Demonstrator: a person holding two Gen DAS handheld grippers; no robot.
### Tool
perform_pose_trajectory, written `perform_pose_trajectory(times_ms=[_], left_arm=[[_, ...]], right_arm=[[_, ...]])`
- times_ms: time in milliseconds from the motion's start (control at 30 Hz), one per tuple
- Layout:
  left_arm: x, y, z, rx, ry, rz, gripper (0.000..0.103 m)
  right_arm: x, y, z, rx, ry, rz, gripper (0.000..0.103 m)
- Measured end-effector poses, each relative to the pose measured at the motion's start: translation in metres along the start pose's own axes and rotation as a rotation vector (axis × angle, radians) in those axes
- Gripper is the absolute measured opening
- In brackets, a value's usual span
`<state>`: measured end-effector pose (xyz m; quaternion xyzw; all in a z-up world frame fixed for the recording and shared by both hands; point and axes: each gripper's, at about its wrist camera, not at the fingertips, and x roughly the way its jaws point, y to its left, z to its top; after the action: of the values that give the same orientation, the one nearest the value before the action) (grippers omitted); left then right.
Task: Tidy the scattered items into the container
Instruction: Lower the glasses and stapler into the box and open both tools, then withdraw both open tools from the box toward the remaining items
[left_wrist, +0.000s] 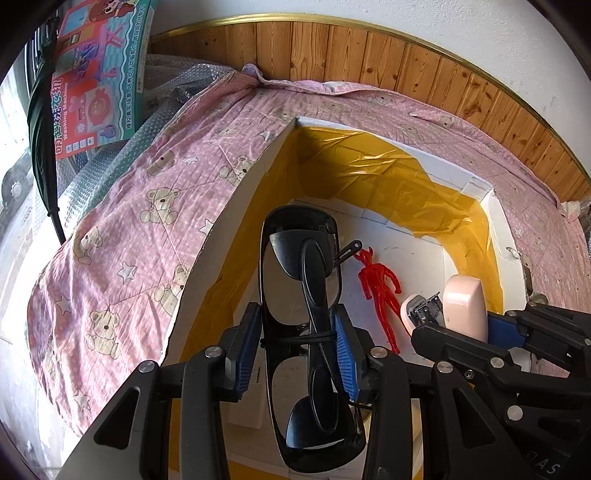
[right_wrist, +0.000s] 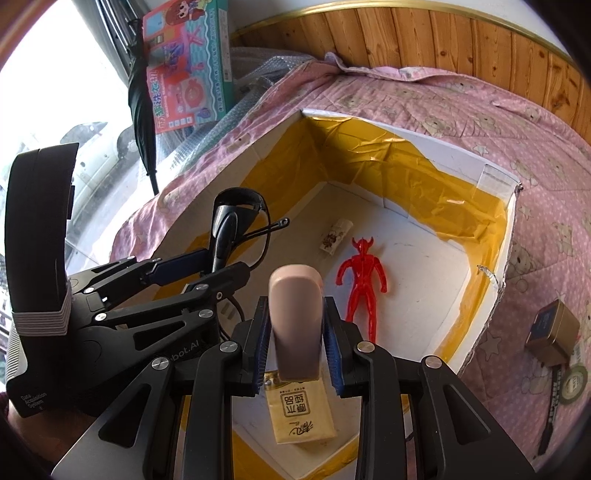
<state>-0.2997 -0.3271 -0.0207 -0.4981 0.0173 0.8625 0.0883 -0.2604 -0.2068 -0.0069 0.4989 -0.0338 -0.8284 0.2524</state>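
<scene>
A white cardboard box lined with yellow tape lies open on the bed, its far wall showing in the right wrist view. Over its left side, my left gripper is shut on folded black sunglasses; from the right wrist this gripper and the sunglasses appear at the left. My right gripper is shut on a pink stapler, held over the box's near part; the left wrist view shows it with the stapler at the right.
In the box lie a red figure, a small patterned roll and a yellow packet. On the pink bear quilt, right of the box, sit a gold tin and a tape roll. A toy carton leans at the back left.
</scene>
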Motion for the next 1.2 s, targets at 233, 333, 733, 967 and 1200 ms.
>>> perform_pose_trajectory(times_ms=[233,333,733,967,1200], left_arm=[[-0.003,0.013,-0.006,-0.046,0.002,0.011,0.04],[-0.012,0.018,-0.01,-0.07,-0.01,-0.001,0.04],[-0.054,0.012,-0.03,-0.068,-0.052,-0.035,0.04],[-0.085,-0.001,-0.04,-0.049,-0.091,-0.05,0.04],[-0.109,-0.013,-0.051,-0.036,-0.116,-0.061,0.04]], right_arm=[[-0.017,-0.009,-0.002,0.056,-0.049,0.022,0.034],[-0.028,-0.012,-0.007,0.077,-0.067,0.035,0.034],[-0.057,0.007,-0.036,0.086,-0.094,0.063,0.034],[-0.075,0.012,-0.054,0.092,-0.111,0.064,0.034],[-0.092,0.015,-0.074,0.108,-0.126,0.071,0.034]])
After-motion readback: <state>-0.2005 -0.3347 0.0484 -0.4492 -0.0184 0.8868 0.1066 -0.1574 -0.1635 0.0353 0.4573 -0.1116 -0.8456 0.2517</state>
